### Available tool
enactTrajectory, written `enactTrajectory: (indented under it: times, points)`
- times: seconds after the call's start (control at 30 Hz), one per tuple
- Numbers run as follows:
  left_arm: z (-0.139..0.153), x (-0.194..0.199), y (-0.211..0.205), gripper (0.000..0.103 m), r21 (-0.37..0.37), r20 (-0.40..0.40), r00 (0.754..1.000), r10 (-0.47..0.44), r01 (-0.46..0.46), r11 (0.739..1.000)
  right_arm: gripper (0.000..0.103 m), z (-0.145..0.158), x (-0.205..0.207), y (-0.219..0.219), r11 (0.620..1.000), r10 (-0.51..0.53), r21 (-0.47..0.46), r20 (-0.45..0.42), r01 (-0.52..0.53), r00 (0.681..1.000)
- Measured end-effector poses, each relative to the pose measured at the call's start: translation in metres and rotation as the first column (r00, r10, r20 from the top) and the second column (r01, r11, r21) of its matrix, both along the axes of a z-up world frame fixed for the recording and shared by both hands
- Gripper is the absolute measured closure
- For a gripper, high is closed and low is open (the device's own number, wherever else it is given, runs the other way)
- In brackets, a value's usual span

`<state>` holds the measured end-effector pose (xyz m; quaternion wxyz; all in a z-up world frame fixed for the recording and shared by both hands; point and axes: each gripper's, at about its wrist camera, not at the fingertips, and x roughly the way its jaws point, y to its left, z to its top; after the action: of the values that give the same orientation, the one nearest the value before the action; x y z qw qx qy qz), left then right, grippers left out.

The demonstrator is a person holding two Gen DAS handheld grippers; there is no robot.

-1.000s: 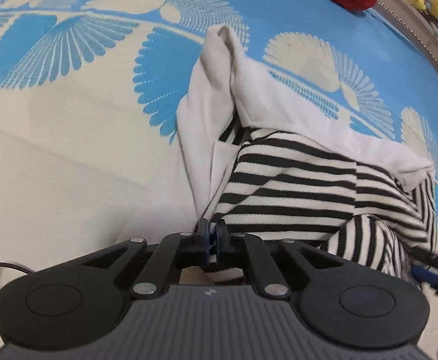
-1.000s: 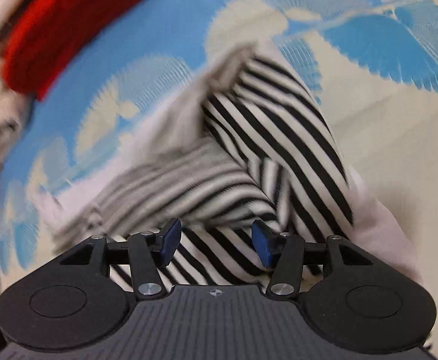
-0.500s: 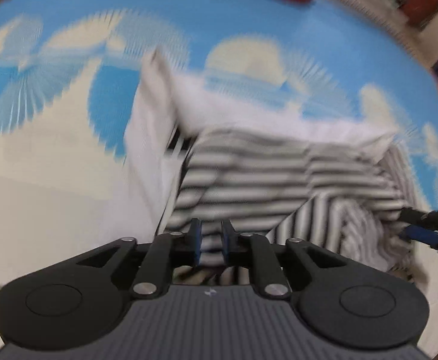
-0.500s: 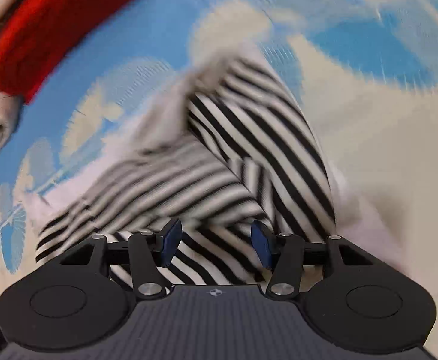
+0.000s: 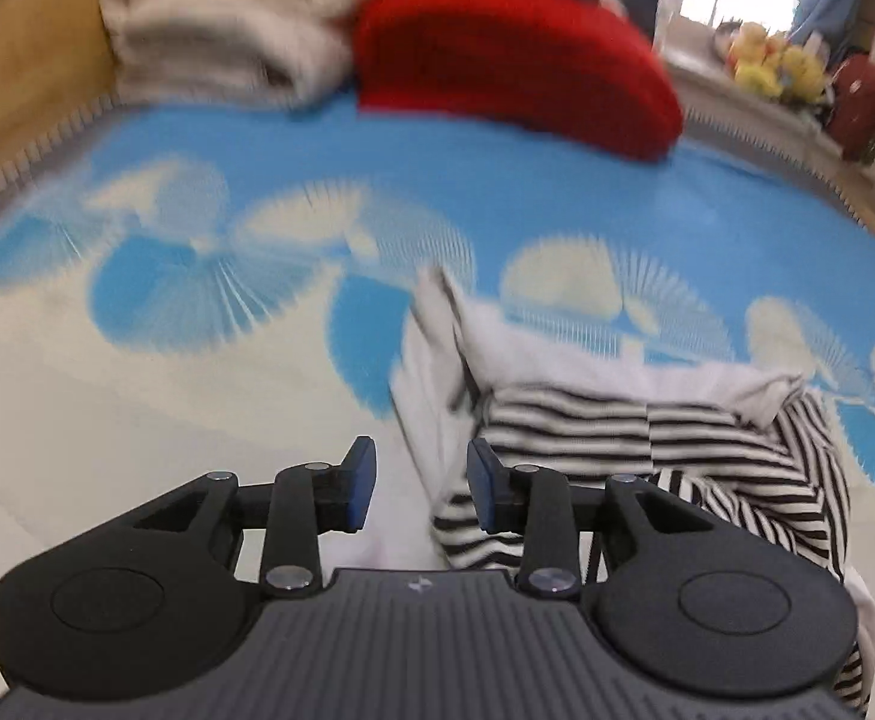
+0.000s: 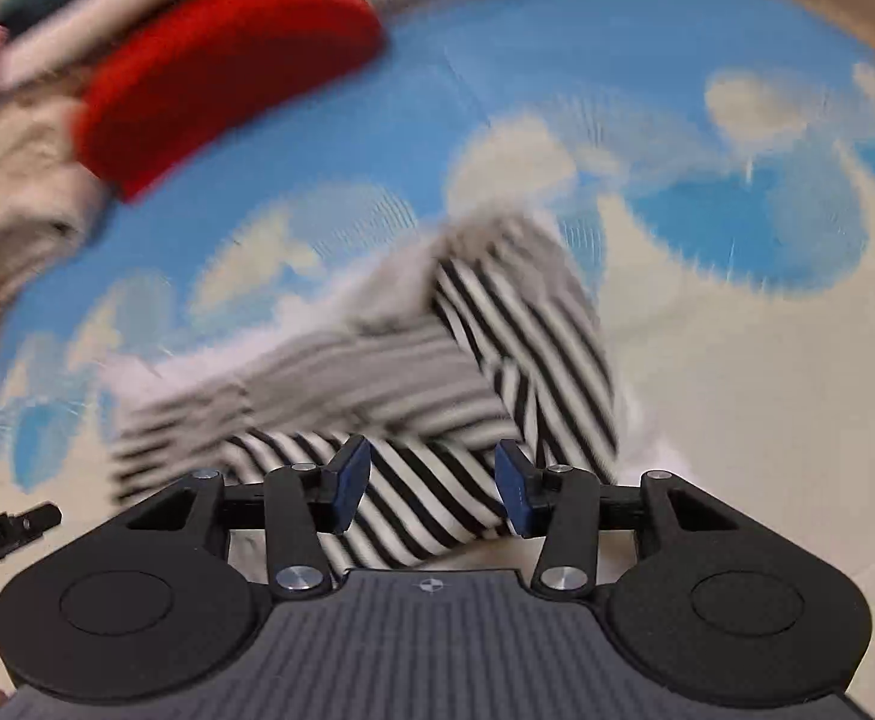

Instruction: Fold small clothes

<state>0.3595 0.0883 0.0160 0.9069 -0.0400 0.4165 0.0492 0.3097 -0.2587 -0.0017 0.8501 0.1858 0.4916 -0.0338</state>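
bed: a blue and cream patterned cover (image 5: pixel 137 408) fills both views; the clothes lie on it.
red cushion: at 12 o'clock in the left view (image 5: pixel 515 60), at 10 o'clock in the right view, with a pale folded blanket (image 5: pixel 227 30) just beside it; both are well apart from the work.
striped garment: black-and-white stripes with a white lining (image 5: pixel 647 438), lying on the bed in a loose, partly folded heap; at 4 o'clock in the left view, at the centre of the right view (image 6: pixel 497 348).
left gripper: (image 5: pixel 419 489) fingers are spreading apart and pinch nothing; the garment's near edge shows behind the gap, not pressed by the pads.
right gripper: (image 6: pixel 431 492) fingers stand apart and are closing a little; striped cloth shows between them, but the pads do not press it.
step, as I judge: a fold is just laid and both grippers are free of the cloth.
how to do it well: the next grip should take an outer edge or corner, only one layer, low and flat; both sides should travel together so the stripes stay aligned and the white lining does not stick out.
writing: small pale letters on the black part at 9 o'clock in the right view (image 6: pixel 5 534), too blurred to read; a small logo mark on each gripper body, no words.
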Motion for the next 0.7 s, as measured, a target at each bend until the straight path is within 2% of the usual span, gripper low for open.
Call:
enactTrajectory:
  times: [0.07,0.17,0.3,0.47,0.53,0.63,0.7]
  points:
    - [0.025,-0.022,0.004,0.066,-0.002,0.046,0.999,-0.001,0.001,1.0,0.052,0.043,-0.024,-0.002,1.0,0.024,-0.02,0.099,-0.022,0.995]
    - [0.054,-0.068,0.004,0.066,-0.001,0.117,0.992,-0.045,0.046,0.999,0.046,0.091,-0.07,-0.011,0.999,0.037,-0.036,0.213,-0.03,0.976]
    - [0.067,-0.145,-0.008,0.064,-0.012,0.159,0.978,-0.133,0.137,0.991,0.043,0.112,-0.138,-0.024,0.996,0.06,-0.073,0.277,-0.041,0.959]
    - [0.046,-0.233,-0.033,0.064,0.052,0.152,0.956,-0.251,0.245,0.968,0.044,0.094,-0.216,-0.036,0.996,0.053,-0.089,0.301,-0.027,0.952]
    - [0.03,-0.254,-0.039,0.064,0.057,0.133,0.951,-0.278,0.273,0.96,0.044,0.079,-0.24,-0.04,0.996,0.046,-0.091,0.291,-0.02,0.956]
    - [0.015,-0.275,-0.04,0.064,0.057,0.123,0.946,-0.3,0.295,0.954,0.046,0.047,-0.267,-0.039,0.991,0.053,-0.135,0.26,-0.018,0.964]
    - [0.014,-0.283,-0.04,0.064,0.073,0.112,0.943,-0.313,0.306,0.949,0.05,0.031,-0.269,-0.037,0.987,0.056,-0.16,0.173,-0.028,0.983]
